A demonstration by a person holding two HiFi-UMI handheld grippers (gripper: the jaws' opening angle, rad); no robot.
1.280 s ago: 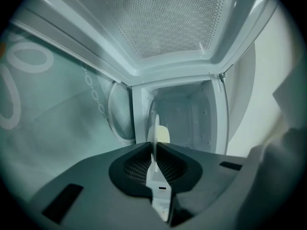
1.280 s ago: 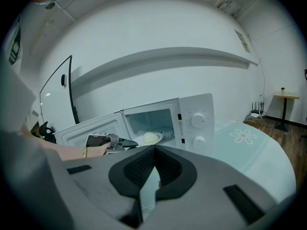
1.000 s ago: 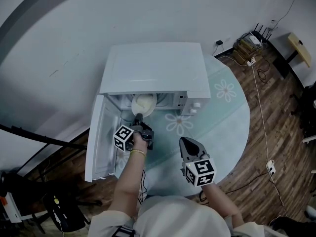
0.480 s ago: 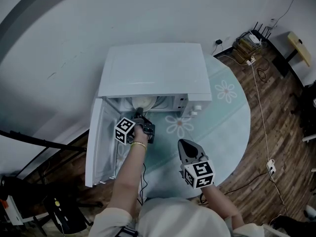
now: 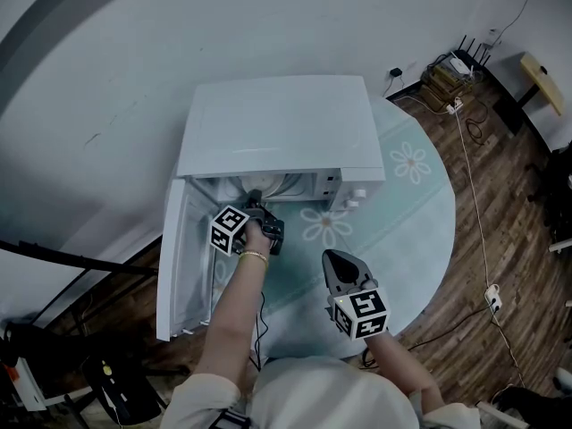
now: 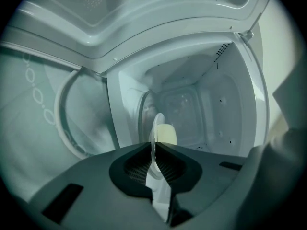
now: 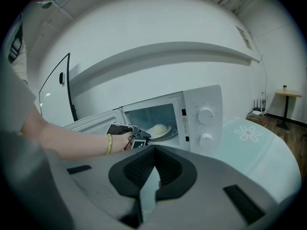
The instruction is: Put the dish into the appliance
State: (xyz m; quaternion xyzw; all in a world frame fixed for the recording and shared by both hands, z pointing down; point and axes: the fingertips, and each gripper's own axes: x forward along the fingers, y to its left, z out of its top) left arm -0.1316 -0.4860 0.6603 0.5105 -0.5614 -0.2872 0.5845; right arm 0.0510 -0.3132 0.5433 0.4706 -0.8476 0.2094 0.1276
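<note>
Round flowered desk (image 5: 407, 231), microwave (image 5: 277, 132) door open: left gripper (image 6: 154, 152) fingers pinch the dish (image 6: 166, 133) rim, dish inside the cavity. Set it level and centred before releasing. Right gripper (image 7: 152, 171) fingers pressed together, empty.

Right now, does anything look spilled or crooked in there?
Nothing stands out. The dish looks level inside the microwave, with pale food heaped on it and the left gripper shut on its rim. The door hangs wide open, and nothing has spilled on the table.
</note>
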